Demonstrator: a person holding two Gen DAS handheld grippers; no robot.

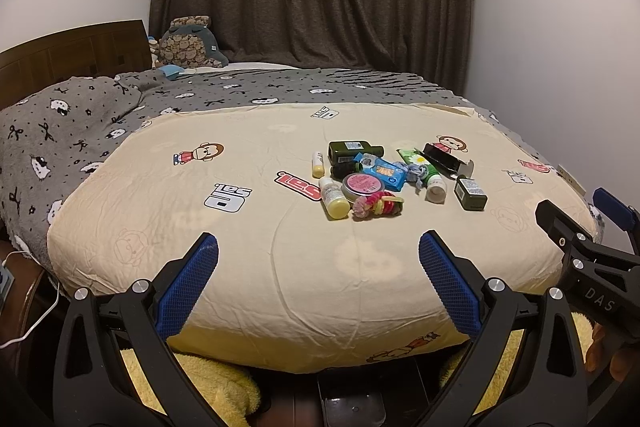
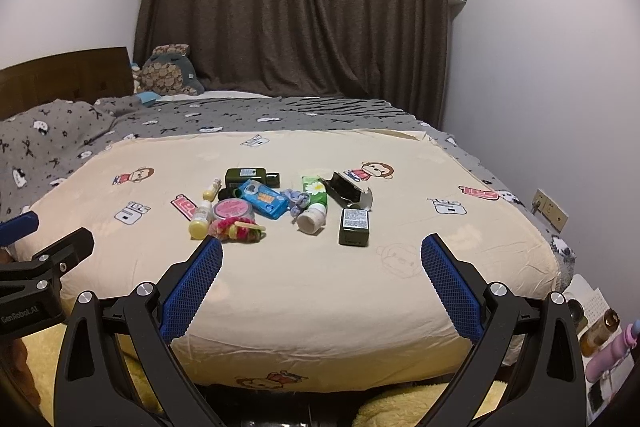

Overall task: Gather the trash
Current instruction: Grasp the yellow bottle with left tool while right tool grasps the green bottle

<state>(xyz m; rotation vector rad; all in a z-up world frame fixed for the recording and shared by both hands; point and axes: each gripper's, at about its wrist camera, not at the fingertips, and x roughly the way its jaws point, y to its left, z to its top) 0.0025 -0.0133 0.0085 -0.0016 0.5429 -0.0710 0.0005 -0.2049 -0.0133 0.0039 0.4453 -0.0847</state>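
Note:
A pile of small items lies on the cream quilt (image 1: 280, 267) in the middle of the bed. It holds a dark green bottle (image 1: 354, 151) (image 2: 250, 177), a blue packet (image 1: 384, 173) (image 2: 266, 201), a pink round tin (image 1: 360, 184) (image 2: 233, 209), a yellow-capped bottle (image 1: 334, 198) (image 2: 200, 221), bright hair ties (image 1: 378, 205) (image 2: 238, 230), a green tube (image 1: 426, 173) (image 2: 314, 205) and a dark green box (image 1: 471, 194) (image 2: 354, 226). My left gripper (image 1: 318, 251) and right gripper (image 2: 322, 253) are both open and empty, held near the bed's front edge, short of the pile.
A grey patterned blanket (image 1: 60, 131) covers the bed's left and far side. A plush toy (image 1: 188, 45) sits by the wooden headboard (image 1: 72, 53). Dark curtains (image 2: 296, 7) hang behind. A wall socket (image 2: 552, 213) and bottles (image 2: 600, 331) are at the right. Yellow towel (image 1: 216, 383) lies below.

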